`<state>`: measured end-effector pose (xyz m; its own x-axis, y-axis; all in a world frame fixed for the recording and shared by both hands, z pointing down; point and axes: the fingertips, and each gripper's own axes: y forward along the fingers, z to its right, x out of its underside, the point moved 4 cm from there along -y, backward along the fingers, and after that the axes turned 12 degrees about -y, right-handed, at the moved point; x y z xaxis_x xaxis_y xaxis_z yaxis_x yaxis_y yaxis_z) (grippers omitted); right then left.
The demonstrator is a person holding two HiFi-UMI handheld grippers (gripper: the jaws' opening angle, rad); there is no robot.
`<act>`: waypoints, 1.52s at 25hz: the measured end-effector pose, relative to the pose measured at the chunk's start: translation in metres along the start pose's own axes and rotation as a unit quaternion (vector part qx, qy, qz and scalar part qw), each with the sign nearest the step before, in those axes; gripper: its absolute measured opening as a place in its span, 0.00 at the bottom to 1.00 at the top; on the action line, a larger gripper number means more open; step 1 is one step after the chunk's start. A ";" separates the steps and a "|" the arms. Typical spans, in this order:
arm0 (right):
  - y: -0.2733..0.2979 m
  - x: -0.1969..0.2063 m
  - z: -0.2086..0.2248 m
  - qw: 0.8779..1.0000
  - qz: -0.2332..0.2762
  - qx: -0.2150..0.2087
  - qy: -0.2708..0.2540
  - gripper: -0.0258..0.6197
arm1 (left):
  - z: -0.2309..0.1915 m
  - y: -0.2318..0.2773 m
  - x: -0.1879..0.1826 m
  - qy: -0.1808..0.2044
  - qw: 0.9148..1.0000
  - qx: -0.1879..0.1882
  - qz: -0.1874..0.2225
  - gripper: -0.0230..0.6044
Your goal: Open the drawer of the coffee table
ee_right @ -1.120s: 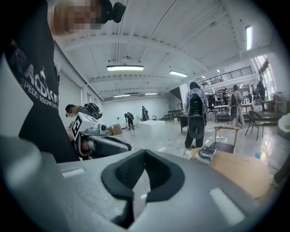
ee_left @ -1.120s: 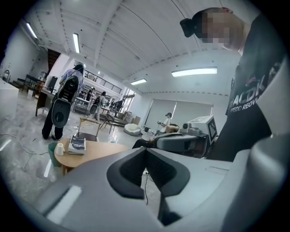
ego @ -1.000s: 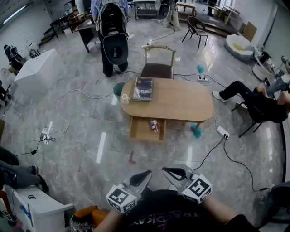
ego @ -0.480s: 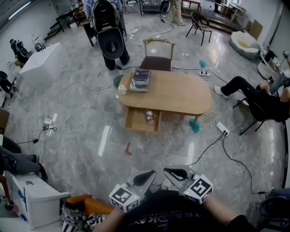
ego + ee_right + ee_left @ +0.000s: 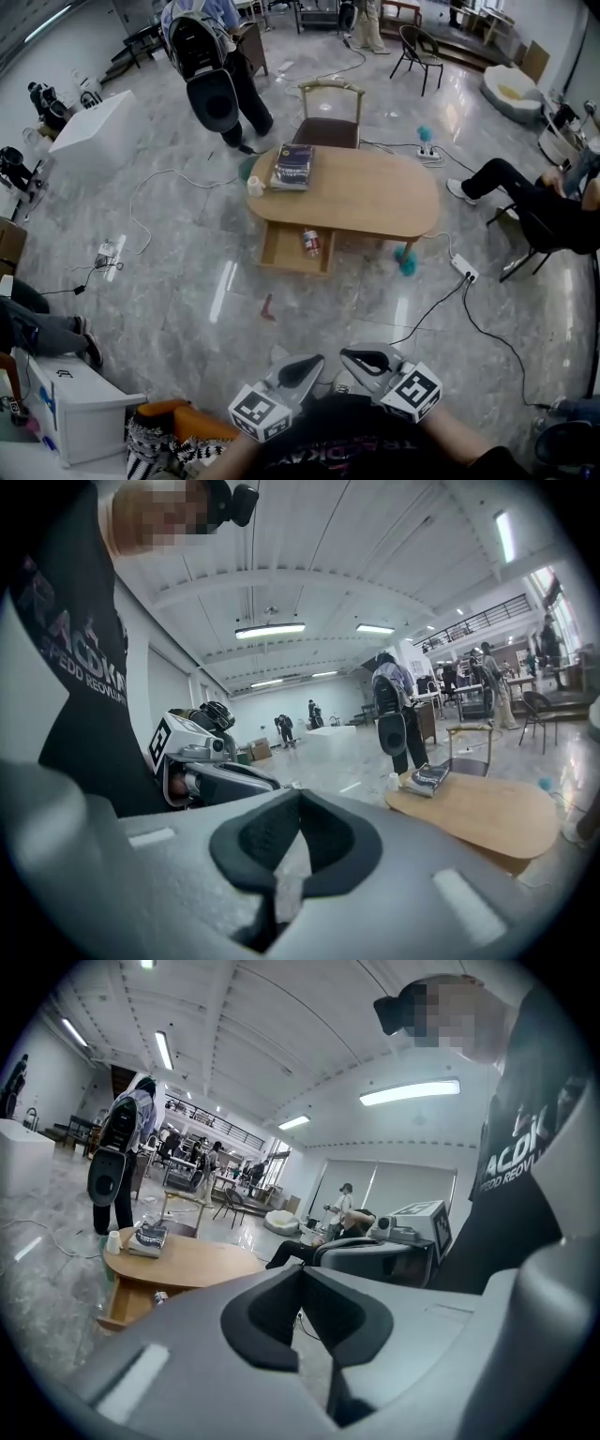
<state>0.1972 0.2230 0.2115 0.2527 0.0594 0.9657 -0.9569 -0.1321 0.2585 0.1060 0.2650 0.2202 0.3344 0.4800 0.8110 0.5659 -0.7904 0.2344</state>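
Item one, the desk [image 5: 375, 202]: we list an oval, light-wood coffee table standing on the grey marbled floor [image 5: 187, 309], just above the middle of the head view.

Item two, the drawer [image 5: 292, 255]: we find it at seven o'clock of the desk top. It is pulled out toward us, with its wooden inside showing. A small can [image 5: 310, 243] lies in it, close to its right side.

On the desk top we count a stack of books [image 5: 292, 166] at ten o'clock and a white cup [image 5: 256, 186] just beside it at the left rim.

Round the desk we note:
- a wooden chair [image 5: 328, 122] at twelve o'clock, with its seat close to the far edge
- a standing person [image 5: 211, 75] at eleven o'clock, bent forward under a black pack
- a seated person [image 5: 534, 202] at three o'clock, with legs stretched toward the desk
- a teal object [image 5: 406, 263] on the floor at five o'clock
- a white power strip [image 5: 465, 271] near the teal object, with a black cable [image 5: 487, 333] running off it
- a white box [image 5: 94, 131] at nine o'clock, well apart from the desk

Item three, the left gripper [image 5: 302, 367]: we hold it at six o'clock of the view, clenched with nothing between its jaws, well apart from the drawer.

Item four, the right gripper [image 5: 361, 357]: it sits just beside the left one, likewise clenched and empty. Both point toward the desk.
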 end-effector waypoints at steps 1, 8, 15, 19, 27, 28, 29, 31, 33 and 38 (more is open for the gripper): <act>-0.002 0.000 0.000 1.000 0.000 -0.001 -0.002 0.04 | 0.002 0.000 0.000 -0.001 1.000 -0.002 0.002 0.05; -0.012 0.002 -0.004 1.000 -0.002 -0.005 -0.011 0.04 | 0.013 0.005 0.006 0.004 1.000 0.003 0.000 0.05; -0.016 0.007 -0.009 1.000 -0.005 -0.003 -0.013 0.04 | 0.015 0.005 0.012 0.004 1.000 0.006 0.000 0.05; -0.019 0.008 -0.012 1.000 -0.005 -0.002 -0.015 0.04 | 0.019 0.007 0.014 0.005 1.000 0.011 -0.002 0.05; -0.024 0.008 -0.015 1.000 -0.008 0.002 -0.015 0.04 | 0.023 0.006 0.017 0.009 1.000 0.013 -0.002 0.05; -0.023 0.008 -0.016 1.000 -0.008 0.001 -0.015 0.04 | 0.023 0.005 0.017 0.009 1.000 0.012 -0.002 0.05; -0.023 0.008 -0.016 1.000 -0.007 0.001 -0.016 0.04 | 0.023 0.005 0.017 0.009 1.000 0.012 -0.002 0.05; -0.023 0.008 -0.015 1.000 -0.006 -0.001 -0.016 0.04 | 0.023 0.005 0.017 0.009 1.000 0.011 -0.002 0.05; -0.022 0.008 -0.016 1.000 -0.006 -0.002 -0.016 0.04 | 0.023 0.004 0.016 0.008 1.000 0.011 0.000 0.05; -0.021 0.009 -0.017 1.000 -0.006 -0.002 -0.014 0.04 | 0.022 0.002 0.018 0.009 1.000 0.011 -0.001 0.05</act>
<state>0.2172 0.2436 0.2141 0.2679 0.0335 0.9629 -0.9544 -0.1277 0.2700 0.1301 0.2801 0.2229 0.3194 0.4739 0.8206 0.5830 -0.7810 0.2241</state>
